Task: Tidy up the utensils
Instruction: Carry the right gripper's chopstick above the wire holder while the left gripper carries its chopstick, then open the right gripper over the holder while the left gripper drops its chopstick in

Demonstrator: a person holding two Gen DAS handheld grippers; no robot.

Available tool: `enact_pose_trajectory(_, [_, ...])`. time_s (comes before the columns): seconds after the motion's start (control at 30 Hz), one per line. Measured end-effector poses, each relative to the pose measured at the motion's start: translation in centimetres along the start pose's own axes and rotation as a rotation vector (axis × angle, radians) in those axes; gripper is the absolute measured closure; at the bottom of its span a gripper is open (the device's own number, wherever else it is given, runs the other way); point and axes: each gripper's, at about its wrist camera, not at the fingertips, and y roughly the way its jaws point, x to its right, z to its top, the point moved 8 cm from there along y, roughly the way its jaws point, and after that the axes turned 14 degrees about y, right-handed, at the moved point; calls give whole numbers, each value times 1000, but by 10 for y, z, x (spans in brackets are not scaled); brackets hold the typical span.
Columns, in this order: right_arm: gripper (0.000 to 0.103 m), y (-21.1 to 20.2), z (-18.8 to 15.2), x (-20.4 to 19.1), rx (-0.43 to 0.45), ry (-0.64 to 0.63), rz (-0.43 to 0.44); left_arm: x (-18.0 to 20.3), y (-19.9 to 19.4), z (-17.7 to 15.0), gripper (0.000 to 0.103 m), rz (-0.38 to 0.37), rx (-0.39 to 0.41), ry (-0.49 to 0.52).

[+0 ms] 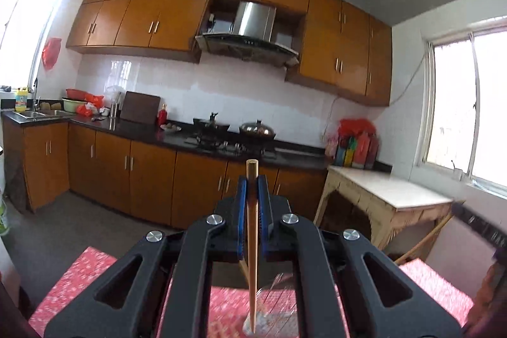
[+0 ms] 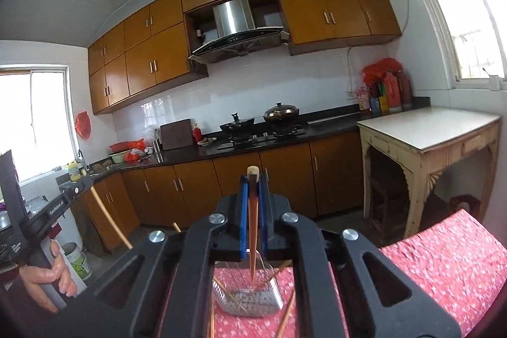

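Note:
My left gripper is shut on a wooden chopstick, held upright with its thin tip down over a clear plastic holder on the red floral tablecloth. My right gripper is shut on a darker wooden chopstick, its tip pointing down into a clear perforated holder. Several loose chopsticks lie or lean around that holder. The left gripper and the hand holding it also show at the left of the right wrist view.
A kitchen lies ahead: black counter with stove, pots and sink, brown cabinets above and below. A cream side table stands at the right by a window. Bottles stand in the corner.

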Motion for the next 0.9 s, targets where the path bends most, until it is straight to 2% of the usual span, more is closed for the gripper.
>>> enact_pose_trajectory(0.3, [96, 60, -20, 8, -64, 0, -29, 19, 48, -13, 96, 36, 17, -41])
enact_pose_trajectory(0.5, [96, 89, -39, 21, -137, 17, -27, 23, 79, -46, 96, 26, -61, -48])
enact_pose_trajectory(0.7, [95, 102, -60, 25, -186, 21, -51, 28, 90, -61, 96, 6, -119, -40])
enact_pose_trajectory(0.77, [92, 102, -61, 29, -183, 35, -64, 24, 91, -63, 96, 7, -136, -44])
enact_pose_trajectory(0.83, [76, 99, -60, 37, -172, 54, -78, 21, 89, -65, 96, 6, -143, -47])
enact_pose_trajectory(0.9, [71, 90, -59, 46, -157, 76, -91, 15, 84, -66, 95, 13, -155, -42])
